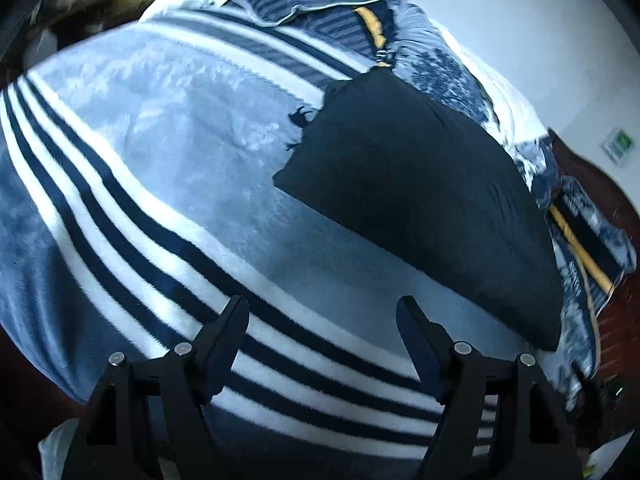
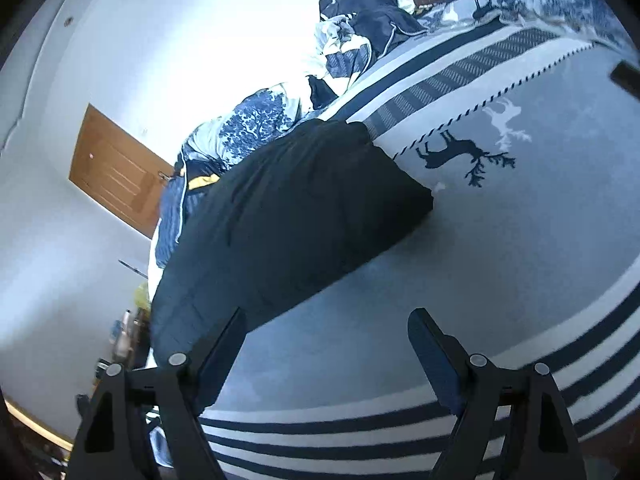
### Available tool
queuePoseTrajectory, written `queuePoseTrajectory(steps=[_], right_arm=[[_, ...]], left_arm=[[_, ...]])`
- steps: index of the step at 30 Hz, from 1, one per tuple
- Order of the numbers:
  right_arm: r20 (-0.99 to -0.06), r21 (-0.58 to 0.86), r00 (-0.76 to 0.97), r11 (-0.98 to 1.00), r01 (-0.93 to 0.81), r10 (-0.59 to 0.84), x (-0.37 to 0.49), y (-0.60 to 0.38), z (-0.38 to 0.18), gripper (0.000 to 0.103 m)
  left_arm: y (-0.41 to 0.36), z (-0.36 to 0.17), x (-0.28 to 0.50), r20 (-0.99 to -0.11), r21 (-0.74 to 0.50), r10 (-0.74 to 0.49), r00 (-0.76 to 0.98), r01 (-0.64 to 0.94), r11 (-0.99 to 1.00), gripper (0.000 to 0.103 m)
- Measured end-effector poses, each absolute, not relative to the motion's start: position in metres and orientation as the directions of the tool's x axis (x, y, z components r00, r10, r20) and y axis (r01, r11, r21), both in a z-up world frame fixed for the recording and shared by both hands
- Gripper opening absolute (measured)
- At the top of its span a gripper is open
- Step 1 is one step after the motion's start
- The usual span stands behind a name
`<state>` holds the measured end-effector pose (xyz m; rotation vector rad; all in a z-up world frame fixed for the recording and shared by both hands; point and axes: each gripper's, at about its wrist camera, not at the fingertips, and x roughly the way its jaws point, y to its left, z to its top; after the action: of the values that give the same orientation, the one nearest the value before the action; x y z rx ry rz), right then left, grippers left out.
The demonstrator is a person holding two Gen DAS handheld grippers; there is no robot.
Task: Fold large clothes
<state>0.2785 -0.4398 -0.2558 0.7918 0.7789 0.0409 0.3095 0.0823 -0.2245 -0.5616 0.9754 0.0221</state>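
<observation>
The bed (image 1: 132, 128) fills both views under a plush pale-blue blanket with white and navy stripes and a deer print (image 2: 464, 152). It carries everything here.

On it lies the dark garment (image 1: 416, 200), the thing to be folded. It looks already doubled into a long flat slab. From the left claw (image 1: 322, 312) it sits ahead and to the right, its nearest edge just beyond the right finger. From the right claw (image 2: 326, 324) it sits ahead and to the left, with the left finger's tip crossing its near corner in the picture; whether that finger touches cloth I cannot tell.

Both claws are released, jaws standing wide with nothing between them.

What could go wrong, by my reading:
- The blanket is deep pile directly under both claws. A low pinch at the garment's edge could gather blanket along with it and drag the bedding.
- The garment is dark and nearly featureless, so its layers are hard to separate by eye. Catching only the top layer would peel the fold open.
- If the two claws take uneven holds, the slab would skew and the next fold come out crooked.
- Rumpled patterned bedding (image 2: 256, 124) lies heaped against the garment's far side; a fold carried that way could land on the heap instead of flat.

Containers: none that I can make out. Small clutter (image 2: 128, 332) beyond the bed's edge, left of the right claw, is too blurred to name.
</observation>
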Motion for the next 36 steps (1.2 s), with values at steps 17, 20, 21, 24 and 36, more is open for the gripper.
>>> queuePoseTrajectory(steps=[17,20,21,24,36], right_arm=[[-0.587,0.744,0.706,0.607,0.279,0.396,0.373,-0.488,-0.303,0.062],[-0.553,0.783,0.710,0.562,0.266,0.435,0.372,-0.490,-0.309,0.032],[-0.553,0.785,0.706,0.560,0.264,0.442,0.372,-0.490,-0.310,0.027],[-0.554,0.781,0.703,0.572,0.251,0.446,0.367,-0.485,-0.307,0.011],[-0.566,0.768,0.723,0.573,0.287,0.396,0.235,-0.457,-0.251,0.004]], left_arm=[[0.090,-0.262,0.432,-0.733,-0.632,-0.384,0.561,-0.354,0.690,0.069],[0.090,-0.256,0.432,-0.721,-0.645,-0.392,0.571,-0.346,0.682,0.036],[0.090,-0.254,0.430,-0.719,-0.646,-0.390,0.575,-0.346,0.681,0.028],[0.095,-0.243,0.418,-0.725,-0.634,-0.371,0.580,-0.350,0.690,0.007],[0.141,-0.216,0.274,-0.711,-0.613,-0.346,0.612,-0.300,0.731,0.003]])
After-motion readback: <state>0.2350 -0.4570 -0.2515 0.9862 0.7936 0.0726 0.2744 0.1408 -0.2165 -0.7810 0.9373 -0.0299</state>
